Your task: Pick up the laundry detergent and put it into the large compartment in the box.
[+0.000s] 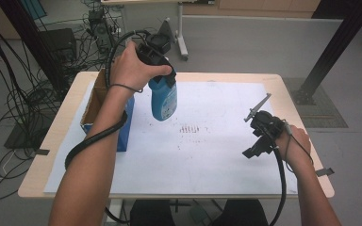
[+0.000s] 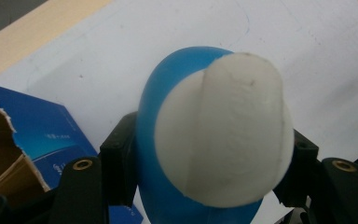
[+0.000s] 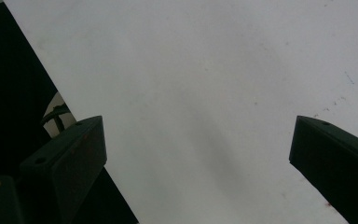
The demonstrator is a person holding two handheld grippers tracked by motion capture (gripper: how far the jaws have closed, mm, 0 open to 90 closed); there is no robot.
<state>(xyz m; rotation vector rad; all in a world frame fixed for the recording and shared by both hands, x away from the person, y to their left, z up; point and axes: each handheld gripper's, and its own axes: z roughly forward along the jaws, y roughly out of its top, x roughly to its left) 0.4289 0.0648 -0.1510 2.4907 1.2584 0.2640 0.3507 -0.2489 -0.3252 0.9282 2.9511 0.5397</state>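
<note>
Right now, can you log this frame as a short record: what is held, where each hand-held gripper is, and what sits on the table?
held item: blue bottle with white cap, hanging cap up above the table
left hand-held gripper: shut on the bottle near its top
right hand-held gripper: open, nothing between the jaws, over the white sheet
table: open blue carton at the left edge

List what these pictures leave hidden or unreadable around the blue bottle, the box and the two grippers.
- Blue bottle: label print too small in the high view; the left gripper view shows its white end, body behind it.
- Blue box: inside hidden by the forearm in the high view, cut by the frame edge in the left gripper view.
- Right gripper: fingertips too small in the high view.
</note>
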